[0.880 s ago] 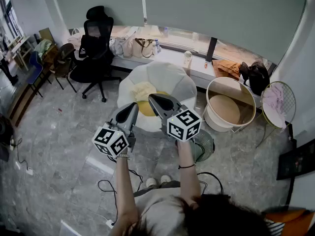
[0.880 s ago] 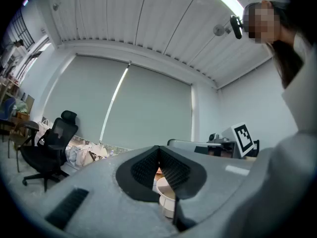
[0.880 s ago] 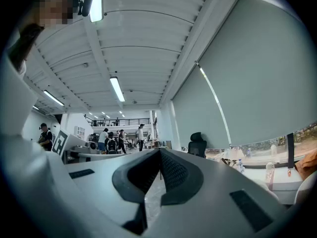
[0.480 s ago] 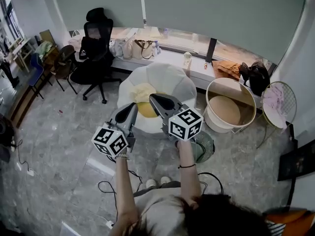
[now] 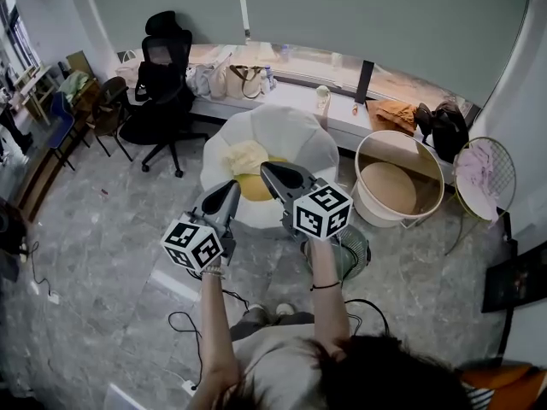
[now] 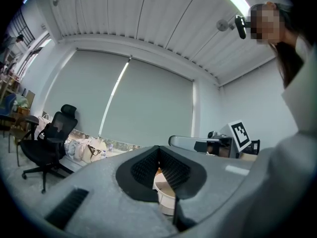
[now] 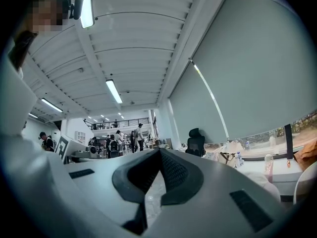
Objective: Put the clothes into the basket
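Now | basket (image 5: 389, 186): tan bottom showing | yellow clothes (image 5: 249, 162): on white seat (image 5: 286, 135)

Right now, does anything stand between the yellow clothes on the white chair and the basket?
Nothing visible does. The yellow clothes lie on the white chair, and the open-topped basket stands right beside it.

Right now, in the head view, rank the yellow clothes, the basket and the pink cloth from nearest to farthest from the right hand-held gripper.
1. The yellow clothes: just ahead of the right hand-held gripper, on the white seat.
2. The basket: on the floor, off to the right.
3. The pink cloth: farthest right, on the wire chair beyond the basket.
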A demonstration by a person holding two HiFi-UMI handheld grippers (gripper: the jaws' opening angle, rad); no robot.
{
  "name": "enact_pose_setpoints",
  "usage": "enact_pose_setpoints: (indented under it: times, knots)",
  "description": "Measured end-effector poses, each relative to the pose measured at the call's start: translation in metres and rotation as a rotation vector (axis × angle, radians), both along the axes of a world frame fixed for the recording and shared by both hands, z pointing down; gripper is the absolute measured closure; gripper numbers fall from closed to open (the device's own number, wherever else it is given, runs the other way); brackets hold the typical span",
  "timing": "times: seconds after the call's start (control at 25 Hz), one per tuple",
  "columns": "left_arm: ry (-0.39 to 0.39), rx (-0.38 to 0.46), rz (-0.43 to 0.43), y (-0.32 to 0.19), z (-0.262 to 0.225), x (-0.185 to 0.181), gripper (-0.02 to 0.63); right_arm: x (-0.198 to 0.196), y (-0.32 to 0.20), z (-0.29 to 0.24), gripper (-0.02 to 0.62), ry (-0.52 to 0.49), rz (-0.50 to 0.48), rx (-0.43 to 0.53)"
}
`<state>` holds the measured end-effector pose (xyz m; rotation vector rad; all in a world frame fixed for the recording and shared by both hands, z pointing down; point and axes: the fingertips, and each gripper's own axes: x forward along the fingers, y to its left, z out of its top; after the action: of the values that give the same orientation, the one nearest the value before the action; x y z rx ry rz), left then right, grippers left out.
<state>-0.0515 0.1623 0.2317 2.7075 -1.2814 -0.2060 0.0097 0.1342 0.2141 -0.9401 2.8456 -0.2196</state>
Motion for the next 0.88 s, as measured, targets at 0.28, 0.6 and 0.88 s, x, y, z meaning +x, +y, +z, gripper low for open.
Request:
enact_pose_setpoints:
  times: [0.28,0.6,0.88]
  knots:
    - [-0.018,-0.017,-0.012,-0.009,-0.003,0.001,0.595,0.002,-0.01,0.001,0.586,-0.032,-0.026,-0.028]
    - [-0.025,-0.048,-0.016,-0.035,0.009,-0.007,0.595,-0.005,-0.037,0.016,0.586,-0.018,-0.027,-0.052]
    - [-0.006,-0.074,-0.022,-0.078,0.023,-0.025,0.595,-0.02,-0.074,0.03,0.586,-0.003,-0.017,-0.069]
